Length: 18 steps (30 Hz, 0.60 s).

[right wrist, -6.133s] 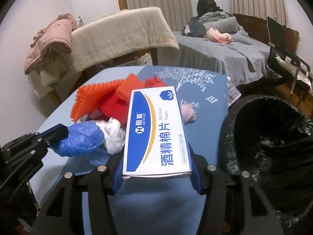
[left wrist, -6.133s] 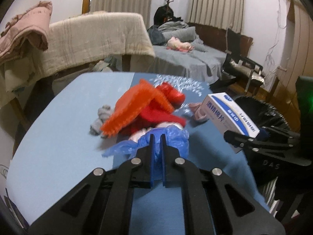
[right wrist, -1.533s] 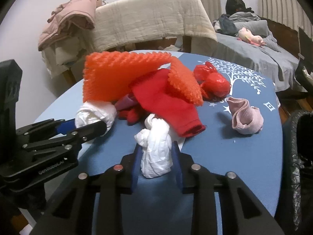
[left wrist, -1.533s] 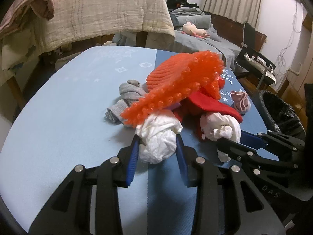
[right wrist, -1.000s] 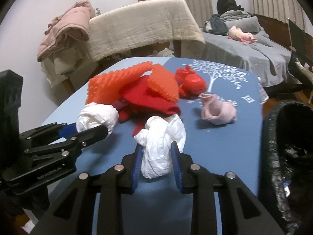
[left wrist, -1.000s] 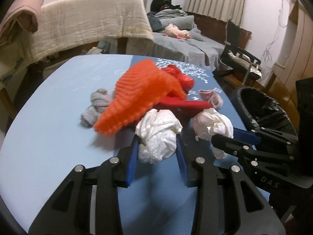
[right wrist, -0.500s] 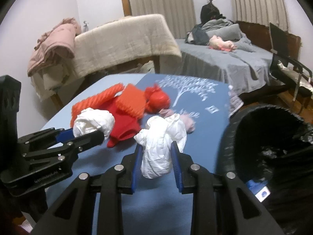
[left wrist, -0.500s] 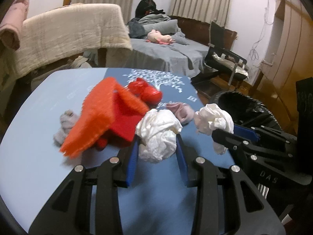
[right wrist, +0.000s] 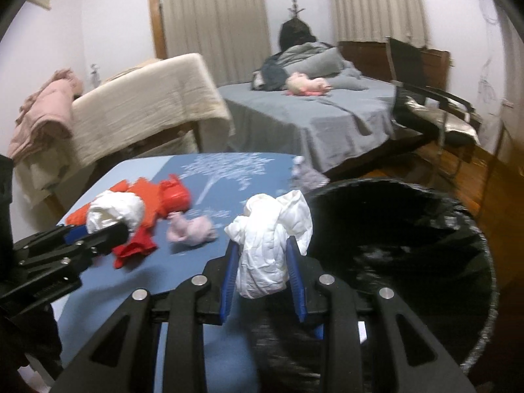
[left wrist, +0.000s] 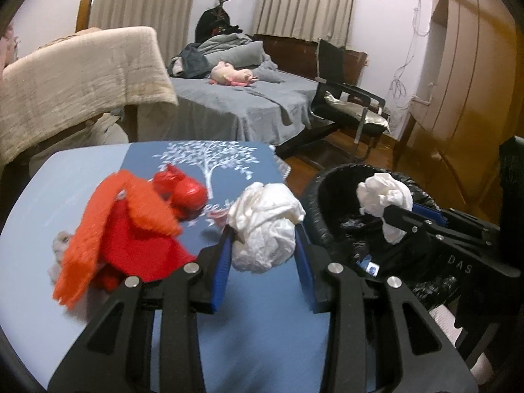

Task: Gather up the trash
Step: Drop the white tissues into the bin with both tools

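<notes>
My left gripper (left wrist: 263,239) is shut on a crumpled white paper wad (left wrist: 265,226), held over the blue table (left wrist: 268,327) near its right edge. My right gripper (right wrist: 262,252) is shut on a second white wad (right wrist: 271,239) at the rim of the black-lined trash bin (right wrist: 425,245). In the left wrist view that second wad (left wrist: 383,196) hangs over the bin (left wrist: 330,203), gripped by the right gripper (left wrist: 401,214). In the right wrist view the left gripper (right wrist: 108,229) shows at the left with its wad (right wrist: 114,211).
On the table lie an orange foam net (left wrist: 108,216), a red cloth (left wrist: 140,245), a red bag (left wrist: 183,193), a pink sock (right wrist: 193,227) and a grey sock (left wrist: 60,240). Behind stand a bed (left wrist: 235,104), a black chair (left wrist: 347,98) and a blanket-draped rack (left wrist: 82,72).
Both grippers have swung right and risen a little, each still holding its white wad. The bin has come into view, and the right wad now hangs over it.
</notes>
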Motion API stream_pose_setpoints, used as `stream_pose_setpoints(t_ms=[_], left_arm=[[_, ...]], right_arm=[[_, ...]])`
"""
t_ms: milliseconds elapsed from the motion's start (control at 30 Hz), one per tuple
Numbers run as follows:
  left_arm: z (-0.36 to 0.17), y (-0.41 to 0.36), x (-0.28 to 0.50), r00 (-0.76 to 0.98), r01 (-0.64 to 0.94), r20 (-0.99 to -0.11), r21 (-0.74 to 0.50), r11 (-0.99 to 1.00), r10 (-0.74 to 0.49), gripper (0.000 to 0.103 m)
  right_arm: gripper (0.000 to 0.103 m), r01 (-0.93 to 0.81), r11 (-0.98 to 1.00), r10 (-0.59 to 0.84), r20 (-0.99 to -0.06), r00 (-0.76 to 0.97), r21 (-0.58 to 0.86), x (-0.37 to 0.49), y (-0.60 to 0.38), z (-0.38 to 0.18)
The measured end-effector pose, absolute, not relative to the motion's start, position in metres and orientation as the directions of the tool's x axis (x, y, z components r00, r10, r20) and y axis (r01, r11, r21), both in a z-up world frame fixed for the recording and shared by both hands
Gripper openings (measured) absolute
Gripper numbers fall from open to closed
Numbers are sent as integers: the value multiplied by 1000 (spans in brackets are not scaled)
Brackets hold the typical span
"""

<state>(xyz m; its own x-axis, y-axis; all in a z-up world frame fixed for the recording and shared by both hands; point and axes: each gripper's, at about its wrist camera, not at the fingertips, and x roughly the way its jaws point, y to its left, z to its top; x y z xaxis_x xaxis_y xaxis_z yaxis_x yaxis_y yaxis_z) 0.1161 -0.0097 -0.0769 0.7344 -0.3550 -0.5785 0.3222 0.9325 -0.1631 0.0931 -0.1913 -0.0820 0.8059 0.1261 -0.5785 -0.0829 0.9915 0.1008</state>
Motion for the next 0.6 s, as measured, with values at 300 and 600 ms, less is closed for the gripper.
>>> stream_pose_setpoints(t_ms=[300,600], left_arm=[[-71,-54,127,713,392,-568,-163,905,-411,35],[-76,-105,140,669,468,-580,-158,870,-465,35]], right_arm=[[29,41,994,27,-582,812,103,86,-247,-82],[29,126,987,-44,-591,806,97,80,-287,-89]])
